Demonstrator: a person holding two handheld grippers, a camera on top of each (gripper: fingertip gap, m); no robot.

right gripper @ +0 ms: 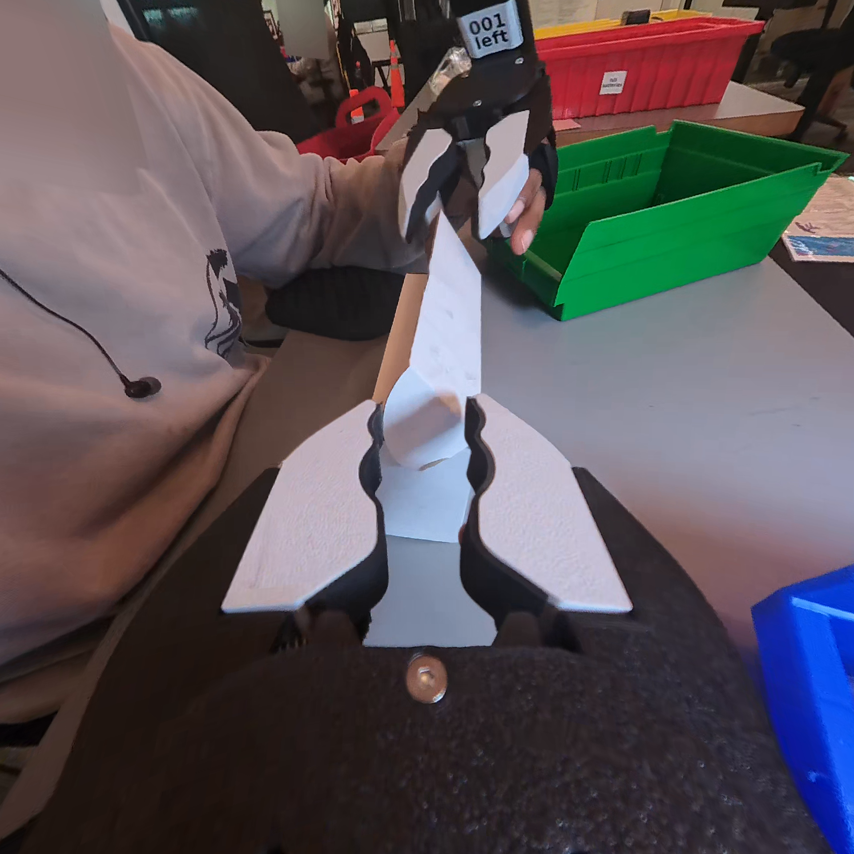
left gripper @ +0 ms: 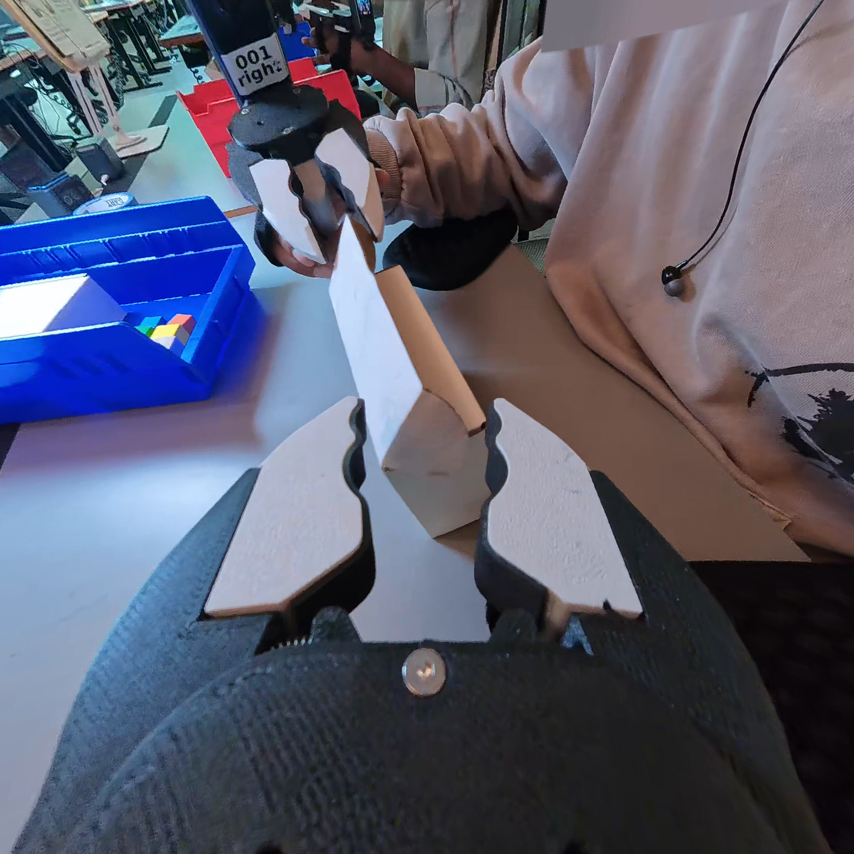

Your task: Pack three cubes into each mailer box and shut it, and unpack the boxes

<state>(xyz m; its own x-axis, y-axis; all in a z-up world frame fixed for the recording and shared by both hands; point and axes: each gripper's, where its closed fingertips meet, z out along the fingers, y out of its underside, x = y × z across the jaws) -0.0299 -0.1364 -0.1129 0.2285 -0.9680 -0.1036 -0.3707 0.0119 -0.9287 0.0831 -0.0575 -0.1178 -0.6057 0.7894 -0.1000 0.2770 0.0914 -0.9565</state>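
Observation:
A white mailer box (left gripper: 383, 332) with a brown inside is held edge-on above the grey table, stretched between both grippers. My left gripper (left gripper: 425, 411) is shut on its near end flap, with a finger on each side. My right gripper (right gripper: 423, 406) is shut on the opposite end flap of the box (right gripper: 450, 323). Each gripper also shows at the far end in the other's view: the right gripper (left gripper: 342, 245) and the left gripper (right gripper: 443, 226). Several coloured cubes (left gripper: 168, 330) lie in a blue bin (left gripper: 115, 369), beside another white mailer box (left gripper: 37, 300).
An empty green bin (right gripper: 670, 231) stands on the table beyond the box. A corner of the blue bin (right gripper: 813, 670) shows at the lower right. Red bins (right gripper: 637, 69) (left gripper: 208, 120) stand farther back. The person's light sweatshirt (left gripper: 670, 231) is close beside the box. Some 15 centimetres of space lies between my two pairs of fingers.

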